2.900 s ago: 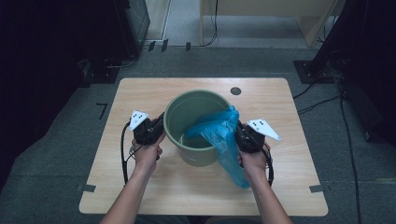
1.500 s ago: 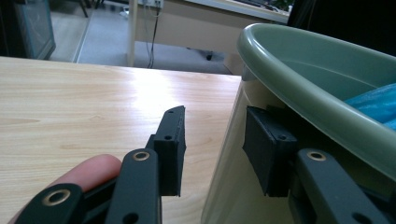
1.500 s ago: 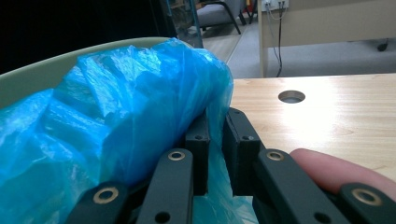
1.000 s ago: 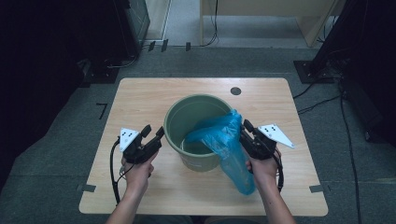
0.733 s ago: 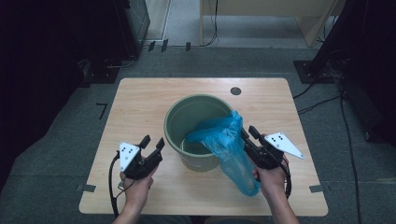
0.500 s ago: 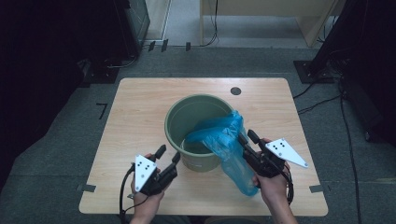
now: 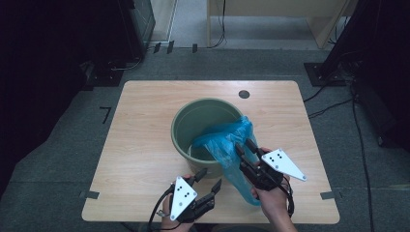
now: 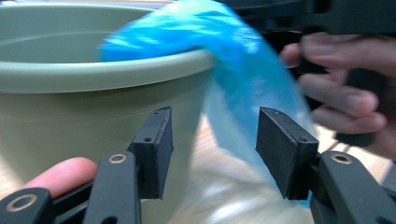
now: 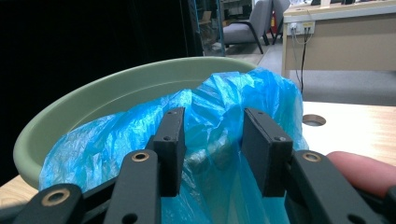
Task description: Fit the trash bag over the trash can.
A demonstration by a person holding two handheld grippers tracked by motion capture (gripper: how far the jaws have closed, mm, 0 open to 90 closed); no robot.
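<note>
Two hand-held grippers: the left gripper and right gripper are black, each topped by a grey three-cornered plate dotted with small dark marks. A black cable trails from each body. Seen from their own cameras, the jaws end in flat black rectangular pads with small screws, on arms pinned by brass-ringed pivots. The forearms are bare, with no sleeves showing.
</note>
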